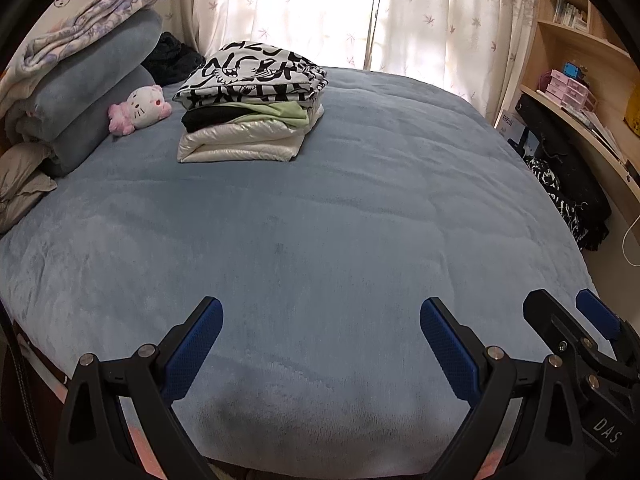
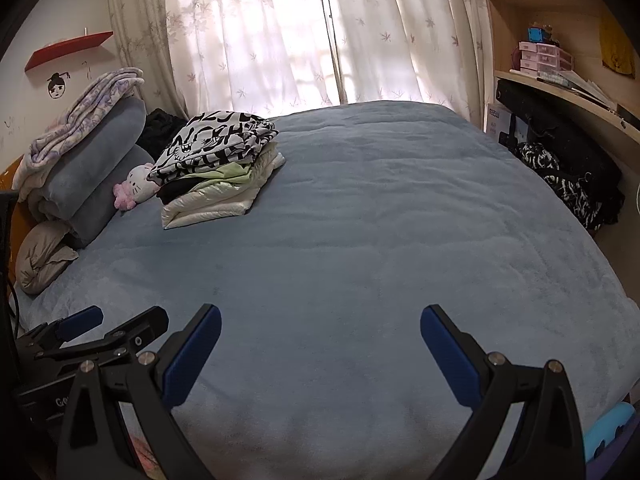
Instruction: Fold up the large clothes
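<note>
Folded clothes, a black-and-white printed stack [image 1: 250, 108], lie lengthwise left-to-right, far left on the blue fleece bed [image 1: 340, 220]; left gripper [image 1: 320, 344] and right gripper [image 2: 320, 352] gape empty.

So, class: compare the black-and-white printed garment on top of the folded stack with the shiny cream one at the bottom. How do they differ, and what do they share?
The printed garment carries bold black lettering on white; the cream garment is plain. The printed garment looks matte and soft, while the cream garment is glossy and puffy. The printed garment sits on top with its edge drooping; the cream garment lies flat on the blue bedcover. Both are folded in one stack.
</note>
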A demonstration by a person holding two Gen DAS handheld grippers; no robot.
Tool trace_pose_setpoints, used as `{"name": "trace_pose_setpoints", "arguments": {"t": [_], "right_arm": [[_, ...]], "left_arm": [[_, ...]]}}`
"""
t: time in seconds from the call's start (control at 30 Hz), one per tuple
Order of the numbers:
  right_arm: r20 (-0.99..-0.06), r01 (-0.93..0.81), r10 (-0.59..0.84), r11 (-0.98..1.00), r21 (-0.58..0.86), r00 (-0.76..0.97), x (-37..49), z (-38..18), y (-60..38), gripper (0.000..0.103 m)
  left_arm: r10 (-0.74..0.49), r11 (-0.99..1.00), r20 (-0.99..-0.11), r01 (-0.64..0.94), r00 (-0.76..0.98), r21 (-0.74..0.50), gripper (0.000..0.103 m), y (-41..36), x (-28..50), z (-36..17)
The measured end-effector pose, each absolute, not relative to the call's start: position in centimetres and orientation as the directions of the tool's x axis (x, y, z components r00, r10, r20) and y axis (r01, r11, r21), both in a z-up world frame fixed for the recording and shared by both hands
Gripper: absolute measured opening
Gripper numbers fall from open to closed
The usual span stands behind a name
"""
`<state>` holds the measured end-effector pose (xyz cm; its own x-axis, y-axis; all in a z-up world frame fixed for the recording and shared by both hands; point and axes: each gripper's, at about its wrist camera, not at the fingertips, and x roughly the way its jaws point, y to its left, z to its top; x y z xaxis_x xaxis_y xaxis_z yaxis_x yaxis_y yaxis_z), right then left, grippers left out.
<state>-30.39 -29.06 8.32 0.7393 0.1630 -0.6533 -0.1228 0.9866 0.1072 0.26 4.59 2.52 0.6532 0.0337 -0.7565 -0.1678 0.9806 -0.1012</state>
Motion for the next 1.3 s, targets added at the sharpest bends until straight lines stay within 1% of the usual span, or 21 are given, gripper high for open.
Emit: {"name": "trace_pose_setpoints", "arguments": {"t": [0.4,1.3], "right_arm": [[-0.657,-0.120,0.163,0.987,0.110,0.736,-30.42,8.07,-29.15,0.100],[-0.668,-0.112,0.160,0.987,0.115,0.727,-30.75,7.32,-28.88,0.100]], "left_arm": [[0.017,0.978,-0.776,-0.171,0.630,-0.117,0.098,4.74,0.35,2.11],[0.040,0.979,-0.782,-0.180,0.622,-0.094,0.098,4.54,0.09,1.78]]}}
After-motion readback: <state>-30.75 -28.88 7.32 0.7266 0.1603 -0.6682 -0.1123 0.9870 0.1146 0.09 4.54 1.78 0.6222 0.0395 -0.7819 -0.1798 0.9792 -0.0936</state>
